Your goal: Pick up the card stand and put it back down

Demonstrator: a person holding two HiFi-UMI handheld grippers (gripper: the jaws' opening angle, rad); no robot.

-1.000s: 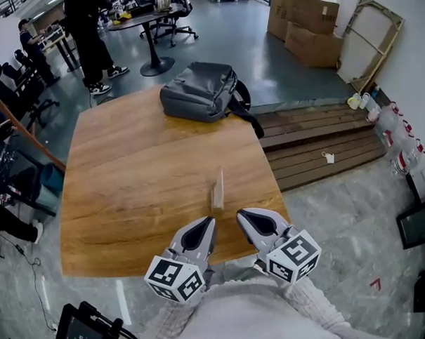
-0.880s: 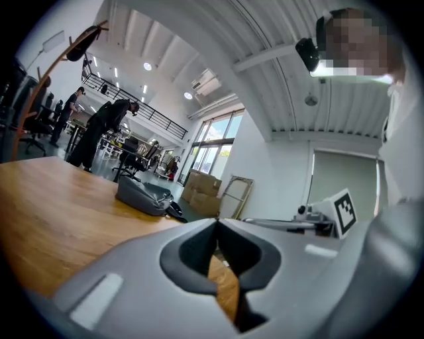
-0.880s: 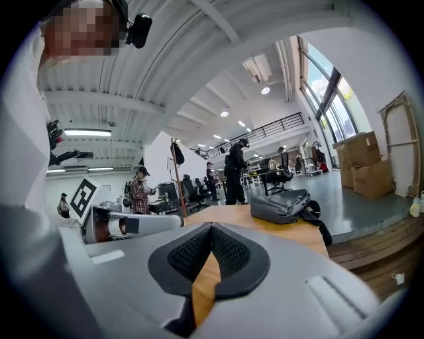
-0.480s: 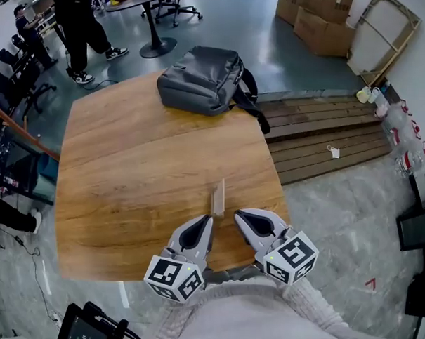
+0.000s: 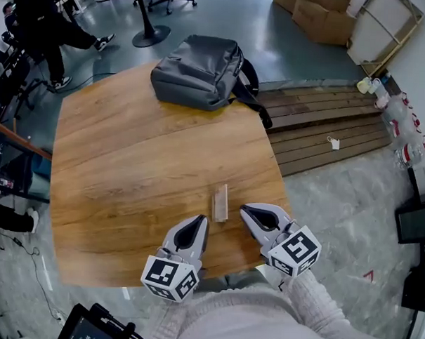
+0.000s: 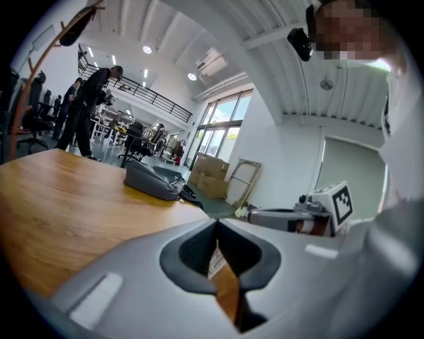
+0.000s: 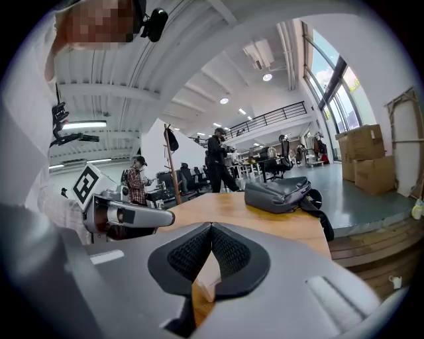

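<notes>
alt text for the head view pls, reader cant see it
Seen from above, a shut, empty left gripper and right gripper are held over the near edge of a wooden table, either side of a small wooden card stand. A grey backpack lies at the far edge.

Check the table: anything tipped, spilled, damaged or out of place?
Nothing spilled or broken. The card stand sits on the wooden table near its front edge. Only oddity: the grey backpack lies at the far edge, with its strap hanging off the table.
</notes>
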